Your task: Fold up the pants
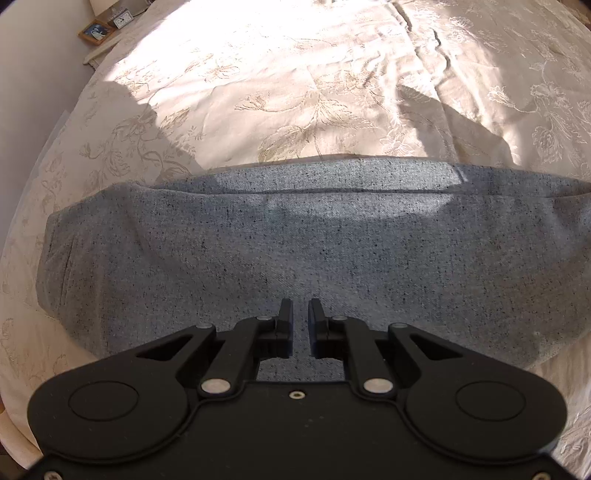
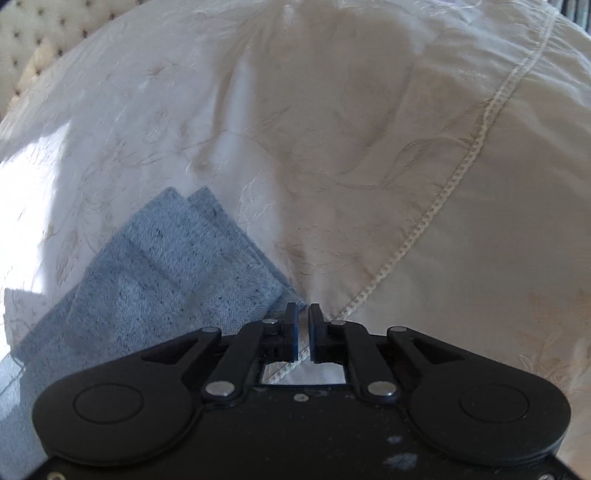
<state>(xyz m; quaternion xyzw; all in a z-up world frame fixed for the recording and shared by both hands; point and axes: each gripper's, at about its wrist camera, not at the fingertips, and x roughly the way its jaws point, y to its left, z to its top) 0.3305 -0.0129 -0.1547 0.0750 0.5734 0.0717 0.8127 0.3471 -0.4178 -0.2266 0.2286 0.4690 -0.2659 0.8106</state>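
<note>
The pants (image 1: 295, 236) were lying folded across the bed (image 1: 280, 88), a grey-blue band on the cream flowered bedspread with sun patches over it. The left gripper (image 1: 301, 310) hung right above the middle of the fabric, its jaws only a narrow slit apart with nothing pinched in them. In the right wrist view the pant-leg ends (image 2: 177, 251) sat off to the left, stacked in layers. The right gripper (image 2: 303, 314) was just past their corner over a corded seam (image 2: 465, 162) in the bedspread, jaws narrow too, empty. A small clock (image 1: 122, 18) and picture frame (image 1: 95, 32) sat beyond the bed's far corner.
</note>
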